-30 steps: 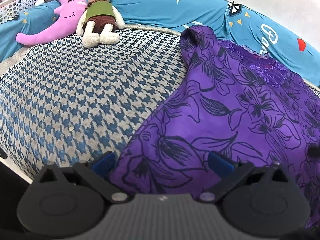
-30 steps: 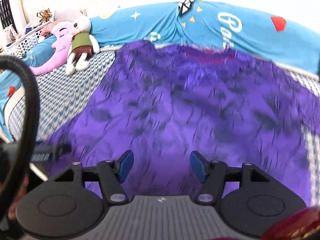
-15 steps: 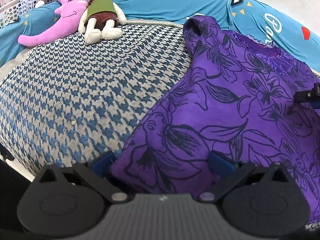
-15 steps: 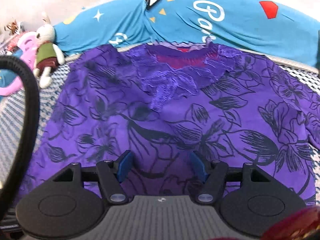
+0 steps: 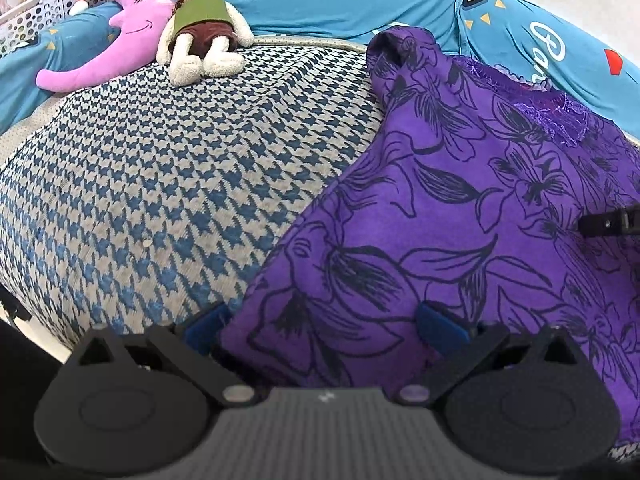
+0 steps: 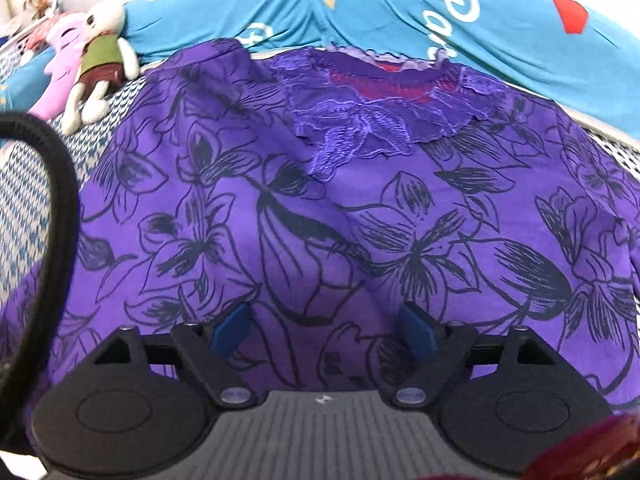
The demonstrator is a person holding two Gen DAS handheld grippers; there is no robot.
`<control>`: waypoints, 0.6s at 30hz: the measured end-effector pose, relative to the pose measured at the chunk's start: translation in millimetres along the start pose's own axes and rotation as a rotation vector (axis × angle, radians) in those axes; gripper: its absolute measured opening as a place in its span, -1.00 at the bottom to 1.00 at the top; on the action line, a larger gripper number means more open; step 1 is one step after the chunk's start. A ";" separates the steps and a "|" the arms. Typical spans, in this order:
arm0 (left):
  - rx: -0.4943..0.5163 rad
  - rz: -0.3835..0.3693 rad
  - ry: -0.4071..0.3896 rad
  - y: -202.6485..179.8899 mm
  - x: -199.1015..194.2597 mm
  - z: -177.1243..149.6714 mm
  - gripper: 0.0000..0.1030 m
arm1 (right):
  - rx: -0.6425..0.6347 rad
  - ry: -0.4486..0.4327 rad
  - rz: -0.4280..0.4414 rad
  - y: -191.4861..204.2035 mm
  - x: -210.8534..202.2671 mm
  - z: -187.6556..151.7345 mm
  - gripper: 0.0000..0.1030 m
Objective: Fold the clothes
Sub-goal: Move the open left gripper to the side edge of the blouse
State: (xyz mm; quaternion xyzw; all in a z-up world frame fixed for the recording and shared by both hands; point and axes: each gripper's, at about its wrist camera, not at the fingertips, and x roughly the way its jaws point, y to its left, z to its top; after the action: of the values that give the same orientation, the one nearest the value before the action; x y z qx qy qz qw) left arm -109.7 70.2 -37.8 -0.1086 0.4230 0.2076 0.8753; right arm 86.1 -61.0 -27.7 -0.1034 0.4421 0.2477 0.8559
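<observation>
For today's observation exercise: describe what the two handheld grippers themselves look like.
Both the left gripper and the right gripper have matte black bodies with ribbed centres, two round discs, silver pivot screws and blue finger pads. A black cable loops beside the right one.

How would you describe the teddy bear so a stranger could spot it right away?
Look to the far edge of the blue-and-grey checked blanket, by the blue pillow. The teddy bear lies there beside a pink moon toy; it alone is cream and furry, wearing a green vest.
</observation>
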 end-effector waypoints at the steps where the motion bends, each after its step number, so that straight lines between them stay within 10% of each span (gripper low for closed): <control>1: 0.000 0.000 -0.002 0.1 -0.4 -0.4 1.00 | -0.004 0.002 -0.002 0.2 1.1 -0.2 0.67; 18: -0.005 -0.059 -0.048 -7.1 -22.1 18.5 0.94 | 0.079 -0.044 -0.019 -14.9 -10.8 6.6 0.67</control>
State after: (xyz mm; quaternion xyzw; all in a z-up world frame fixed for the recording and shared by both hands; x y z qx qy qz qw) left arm -105.9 64.7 -8.9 -0.1180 0.3980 0.1853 0.8907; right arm 93.2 -74.8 -15.7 -0.0683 0.4316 0.2243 0.8710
